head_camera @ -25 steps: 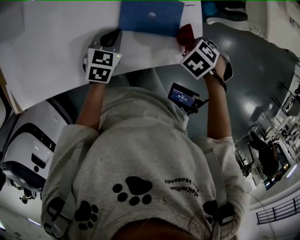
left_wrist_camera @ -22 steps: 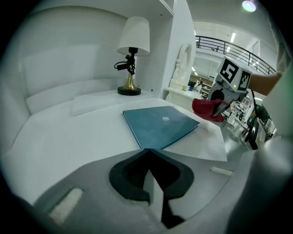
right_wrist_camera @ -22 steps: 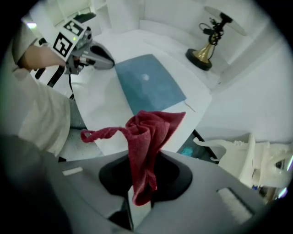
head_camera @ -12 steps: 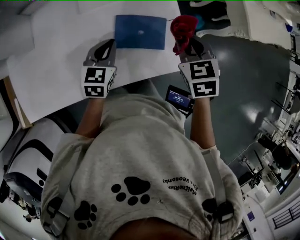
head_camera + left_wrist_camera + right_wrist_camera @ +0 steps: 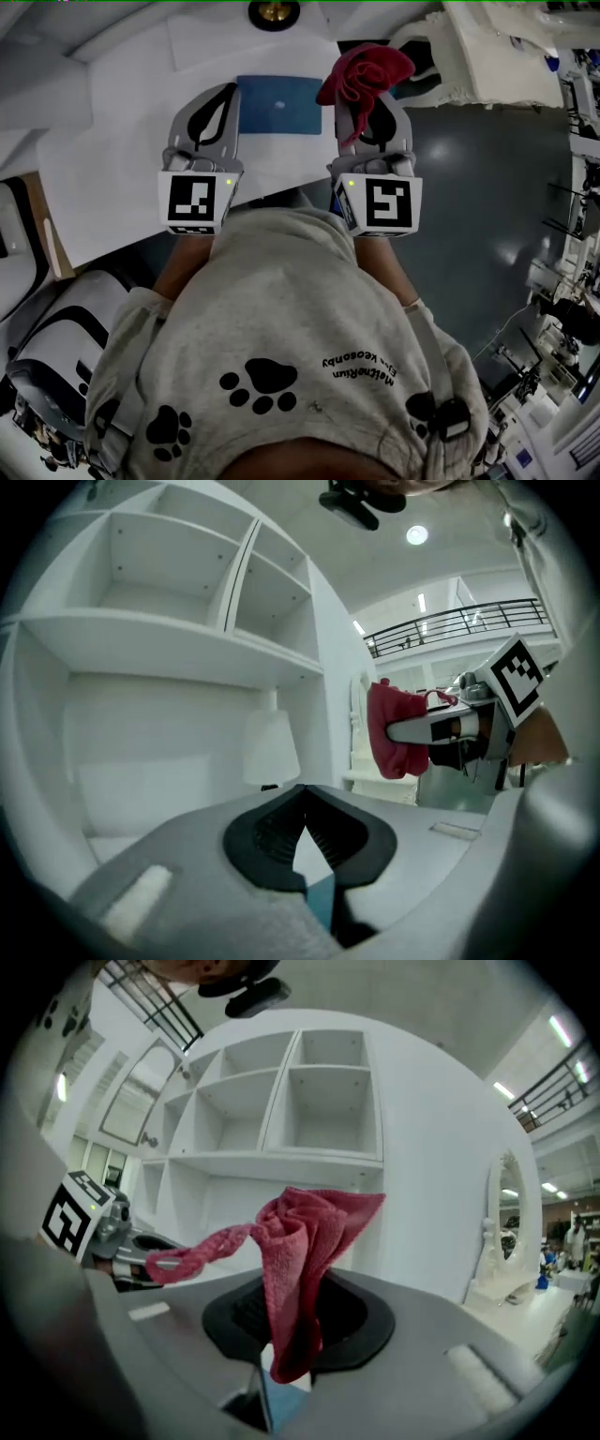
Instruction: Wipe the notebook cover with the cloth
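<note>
A blue notebook [image 5: 279, 105] lies flat on the white table [image 5: 112, 141]. My right gripper [image 5: 361, 101] is held up over the table's right edge, just right of the notebook, shut on a red cloth [image 5: 364, 73] that bunches above its jaws. In the right gripper view the cloth [image 5: 300, 1241] stands out of the shut gripper [image 5: 295, 1309]. My left gripper [image 5: 223, 94] hovers at the notebook's left edge, shut with nothing in it; its jaws meet at the tip in the left gripper view [image 5: 302, 794]. There the cloth [image 5: 394, 728] shows to the right.
A white shelf unit [image 5: 169, 574] with open compartments stands behind the table, with a small white lamp [image 5: 270, 747] below it. A round dark object [image 5: 274, 11] sits at the table's far edge. Grey floor [image 5: 487, 169] lies to the right. A mirror [image 5: 502, 1213] stands at the right.
Both grippers have risen and drawn closer together. The right one has turned to point straight ahead, and the cloth now hangs higher at the notebook's right corner.
</note>
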### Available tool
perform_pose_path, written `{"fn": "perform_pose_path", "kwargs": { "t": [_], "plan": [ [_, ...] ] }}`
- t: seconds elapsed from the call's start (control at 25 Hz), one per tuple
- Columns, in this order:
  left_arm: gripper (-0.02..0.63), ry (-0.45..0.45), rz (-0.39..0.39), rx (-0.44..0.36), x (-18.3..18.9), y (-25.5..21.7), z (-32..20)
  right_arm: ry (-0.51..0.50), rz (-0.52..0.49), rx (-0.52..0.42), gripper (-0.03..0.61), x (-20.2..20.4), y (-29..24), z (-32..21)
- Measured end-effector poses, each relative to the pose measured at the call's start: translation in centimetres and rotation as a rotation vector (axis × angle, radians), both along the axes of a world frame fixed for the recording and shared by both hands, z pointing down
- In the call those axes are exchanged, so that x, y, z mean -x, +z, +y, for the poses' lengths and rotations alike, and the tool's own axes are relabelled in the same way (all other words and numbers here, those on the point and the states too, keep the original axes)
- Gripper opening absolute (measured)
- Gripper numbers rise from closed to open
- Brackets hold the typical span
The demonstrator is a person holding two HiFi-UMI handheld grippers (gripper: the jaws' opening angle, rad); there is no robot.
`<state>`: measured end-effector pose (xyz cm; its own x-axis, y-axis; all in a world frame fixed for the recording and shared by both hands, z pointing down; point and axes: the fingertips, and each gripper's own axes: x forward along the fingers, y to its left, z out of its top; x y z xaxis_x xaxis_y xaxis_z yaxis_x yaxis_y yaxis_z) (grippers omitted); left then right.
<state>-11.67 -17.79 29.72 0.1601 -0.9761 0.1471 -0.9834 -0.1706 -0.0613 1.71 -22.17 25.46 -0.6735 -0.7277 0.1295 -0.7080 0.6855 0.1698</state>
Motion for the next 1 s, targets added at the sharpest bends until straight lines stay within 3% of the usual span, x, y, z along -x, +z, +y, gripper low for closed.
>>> {"fn": "perform_pose_path", "kwargs": {
  "t": [0.08,0.24,1.0],
  "plan": [
    [0.002,0.004,-0.013,-0.063,-0.5,-2.4,0.2,-0.018,-0.072,-0.003,0.072,0.9,-0.9,1.0],
    [0.002,0.005,-0.002,-0.125,-1.0,-4.8,1.2,-0.071,-0.086,-0.002,0.071,3.0,-0.8,3.6],
    [0.002,0.070,0.008,-0.155,-3.5,-5.5,2.1,-0.080,-0.129,-0.019,0.070,3.3,-2.1,5.7]
  ]
}}
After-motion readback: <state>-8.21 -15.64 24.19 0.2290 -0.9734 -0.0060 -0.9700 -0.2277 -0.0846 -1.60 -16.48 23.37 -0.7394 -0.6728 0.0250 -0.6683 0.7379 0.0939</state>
